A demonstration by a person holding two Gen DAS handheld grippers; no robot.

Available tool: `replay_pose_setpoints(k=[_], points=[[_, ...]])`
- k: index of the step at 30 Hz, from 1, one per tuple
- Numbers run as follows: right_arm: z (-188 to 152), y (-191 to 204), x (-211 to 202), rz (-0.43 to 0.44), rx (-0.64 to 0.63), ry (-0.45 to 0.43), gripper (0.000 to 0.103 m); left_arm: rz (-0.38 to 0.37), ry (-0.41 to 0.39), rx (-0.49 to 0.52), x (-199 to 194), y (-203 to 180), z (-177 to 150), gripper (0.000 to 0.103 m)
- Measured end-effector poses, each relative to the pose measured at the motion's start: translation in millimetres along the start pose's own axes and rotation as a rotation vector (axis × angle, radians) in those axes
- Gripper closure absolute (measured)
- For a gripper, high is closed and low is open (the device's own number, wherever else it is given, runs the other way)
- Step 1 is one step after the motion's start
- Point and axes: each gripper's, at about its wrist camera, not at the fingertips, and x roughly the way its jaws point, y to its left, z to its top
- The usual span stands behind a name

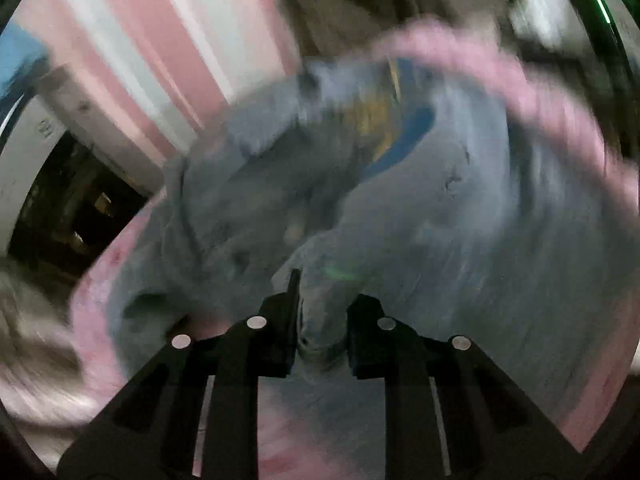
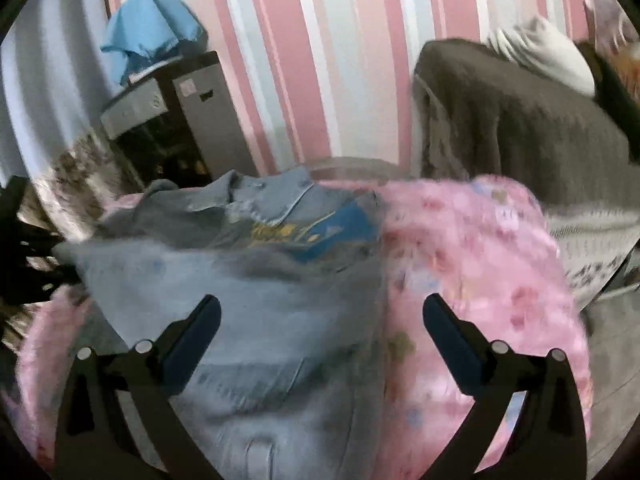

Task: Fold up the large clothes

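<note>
Pink blanket (image 2: 480, 264) under grey shirt (image 2: 240, 320); striped wall (image 2: 320, 60) behind.

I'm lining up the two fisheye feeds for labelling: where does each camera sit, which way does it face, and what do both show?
Left wrist: on the left gripper, looking steeply down onto the grey-blue shirt; its black fingers pinch a fold of it.
Right wrist: on the right gripper, angled down across the shirt toward the striped wall; fingers spread wide, nothing between them.
Shared: the shirt with its blue-yellow print, the pink blanket beneath, the striped wall. The left view is blurred.
</note>
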Motion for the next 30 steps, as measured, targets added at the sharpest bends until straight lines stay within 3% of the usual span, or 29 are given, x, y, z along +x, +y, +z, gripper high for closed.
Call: replay_pose_setpoints(k=[1, 2, 3, 4, 5, 7, 9, 14, 16, 17, 18, 20, 21, 25, 27, 29, 30], points=[[5.1, 3.2, 10.3, -0.014, -0.017, 0.010, 0.002, -0.021, 0.088, 0.025, 17.1, 10.0, -14.0, 0.069], [8.9, 6.4, 18.0, -0.019, -0.028, 0.017, 0.002, -0.022, 0.123, 0.026, 27.1, 13.2, -21.8, 0.059], [13.1, 9.4, 28.3, -0.017, -0.039, 0.032, 0.002, 0.017, 0.157, 0.018, 44.0, 19.2, -34.4, 0.034], [17.8, 13.3, 38.3, -0.018, -0.049, 0.041, 0.002, 0.038, 0.162, -0.004, 53.7, 21.9, -43.0, 0.019], [20.3, 17.8, 44.1, -0.020, -0.057, 0.040, 0.002, 0.023, 0.160, -0.025, 60.4, 24.1, -45.8, 0.017], [25.6, 30.0, 61.4, -0.016, -0.102, 0.055, 0.002, -0.083, 0.123, -0.119, 71.3, 29.4, -52.2, 0.009], [30.7, 44.1, 88.1, -0.074, -0.176, 0.093, 0.002, -0.167, 0.080, -0.197, 73.4, 34.7, -55.2, 0.004], [36.6, 59.1, 138.2, -0.171, -0.261, 0.187, 0.003, -0.316, -0.004, -0.343, 75.0, 47.6, -55.5, 0.003], [32.5, 55.5, 157.6, -0.190, -0.254, 0.257, 0.010, -0.347, -0.019, -0.387, 75.7, 54.2, -53.8, 0.003], [29.3, 52.3, 164.8, -0.174, -0.244, 0.283, 0.020, -0.361, -0.025, -0.401, 75.7, 57.5, -54.8, 0.003], [29.5, 49.4, 162.7, -0.167, -0.225, 0.261, 0.050, -0.369, -0.030, -0.409, 75.8, 60.0, -53.2, 0.003], [33.4, 46.1, 154.7, -0.182, -0.217, 0.232, 0.083, -0.371, -0.039, -0.413, 70.7, 63.0, -56.4, 0.003], [37.1, 42.1, 145.6, -0.194, -0.197, 0.193, 0.089, -0.373, -0.046, -0.410, 67.8, 62.6, -55.9, 0.003], [49.4, 11.3, 118.4, -0.222, -0.093, 0.085, 0.094, -0.370, -0.092, -0.422, 57.9, 67.4, -49.0, 0.003], [54.5, -23.9, 99.7, -0.256, 0.053, 0.016, 0.094, -0.352, -0.115, -0.447, 55.7, 73.5, -42.5, 0.003], [53.4, -45.1, 96.2, -0.279, 0.131, 0.027, 0.093, -0.298, -0.134, -0.478, 55.5, 81.5, -32.5, 0.003], [50.8, -51.1, 103.0, -0.265, 0.130, 0.069, 0.086, -0.279, -0.128, -0.487, 58.6, 83.9, -26.0, 0.003]])
